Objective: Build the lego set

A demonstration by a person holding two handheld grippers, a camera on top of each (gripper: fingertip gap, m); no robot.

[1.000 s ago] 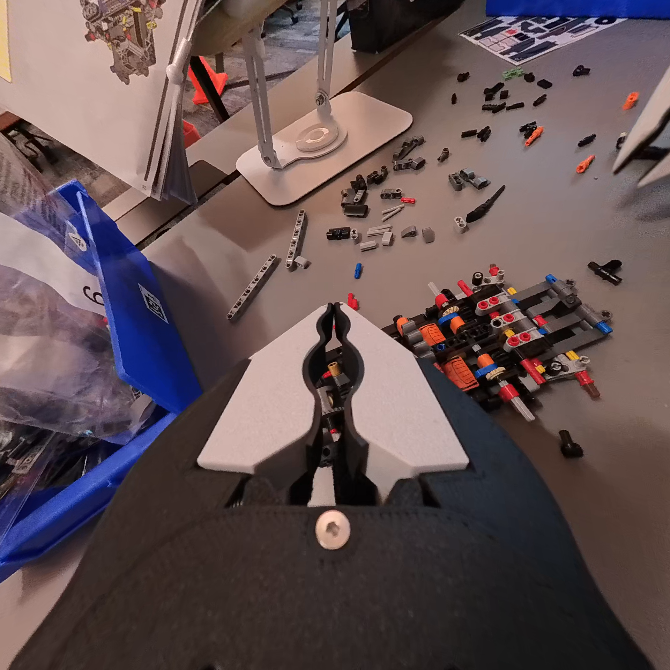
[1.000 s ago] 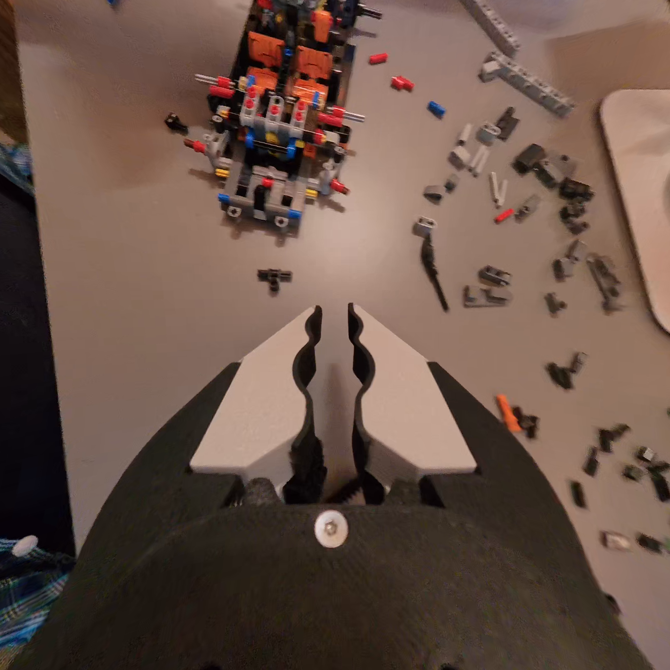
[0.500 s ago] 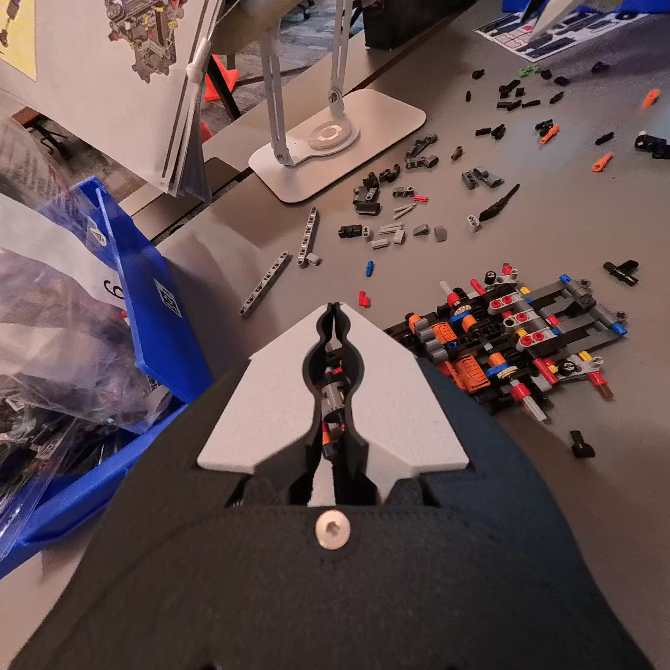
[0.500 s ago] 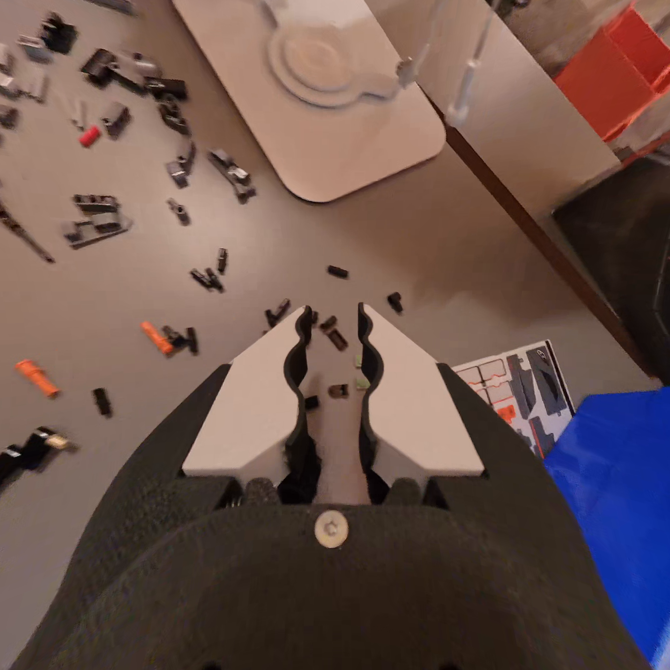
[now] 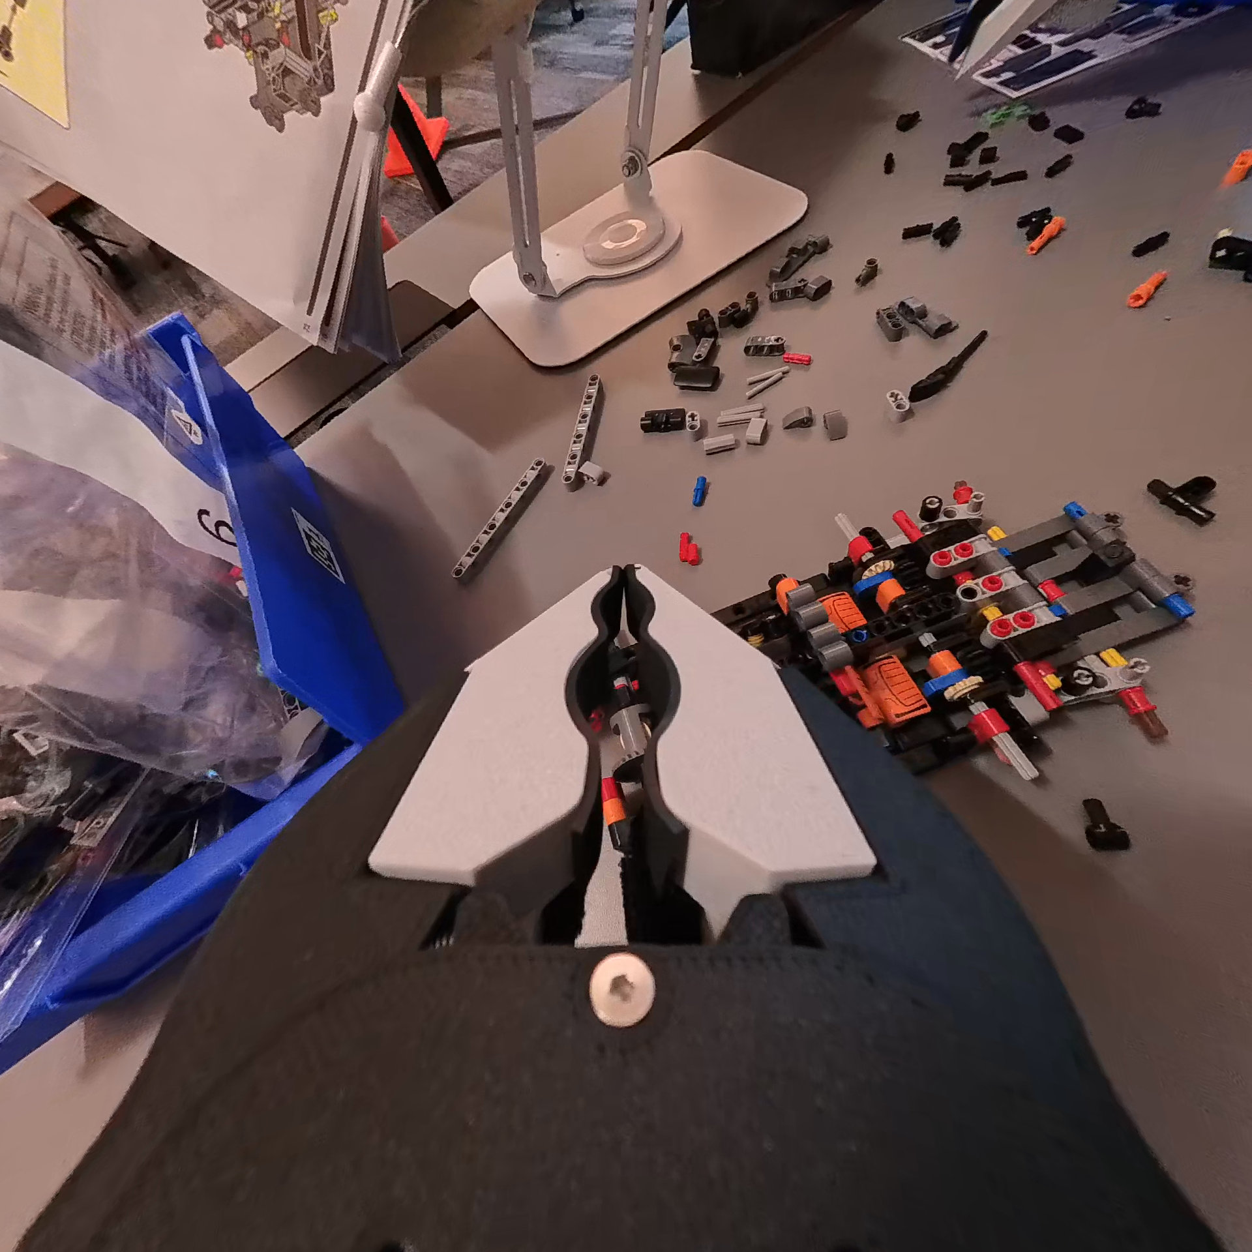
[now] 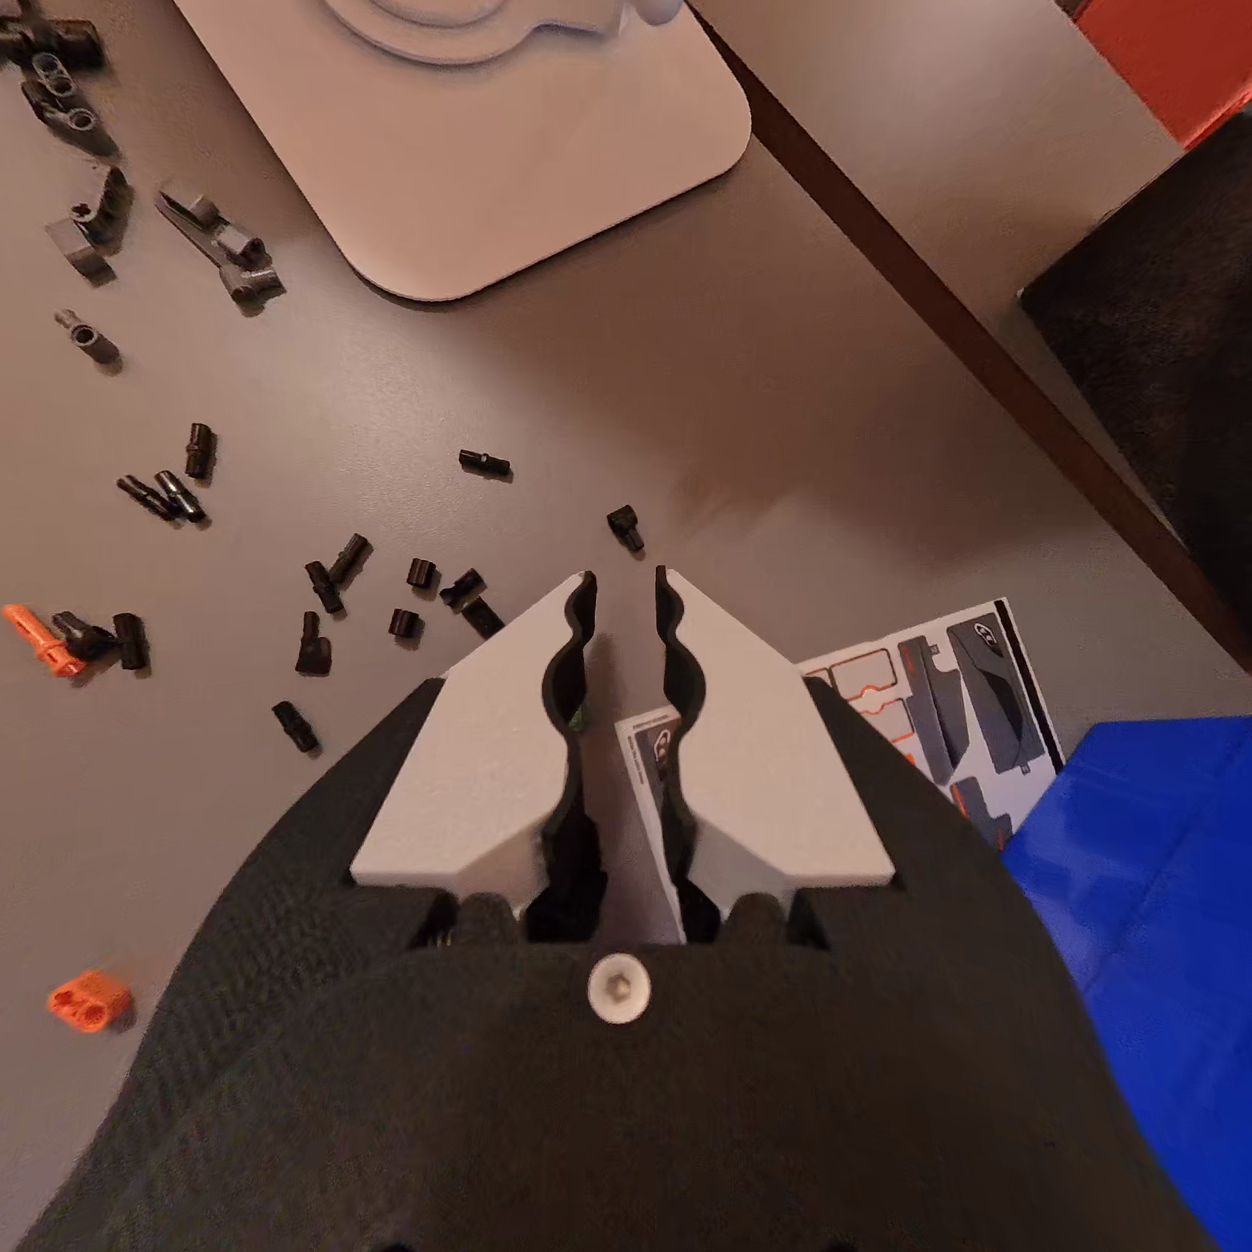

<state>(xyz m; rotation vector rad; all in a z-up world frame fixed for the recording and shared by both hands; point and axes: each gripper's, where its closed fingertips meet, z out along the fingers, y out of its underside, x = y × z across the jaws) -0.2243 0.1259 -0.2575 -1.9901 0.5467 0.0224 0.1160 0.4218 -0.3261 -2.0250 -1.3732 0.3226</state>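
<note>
The half-built lego assembly [image 5: 962, 630], black and grey with orange, red and blue parts, lies flat on the grey table [image 5: 1016, 420]. My left gripper [image 5: 623, 569] is shut, tips together, over the assembly's near left end. A grey axle part with red and orange bits [image 5: 630, 728] shows through the gap between its fingers; I cannot tell whether it is pinched. My right gripper [image 6: 624, 576] is open and empty, low over the table beside several loose black pins [image 6: 420, 576]. A sticker sheet [image 6: 948, 704] lies under its right finger.
A blue bin [image 5: 298, 562] with bagged parts stands at the left. A white stand base [image 5: 643, 251] [image 6: 488, 135] holds the instruction booklet [image 5: 203, 135]. Loose grey beams [image 5: 501, 518], dark connectors [image 5: 799, 281] and orange pins [image 6: 40, 640] lie scattered. The table edge [image 6: 948, 305] and a blue box [image 6: 1152, 914] are at the right. The left gripper's tips are roughly 45 centimetres from the right gripper's.
My right gripper swung from above the assembly to the far side of the table, over the black pins and sticker sheet, still open. My left gripper stayed shut and shifted only slightly.
</note>
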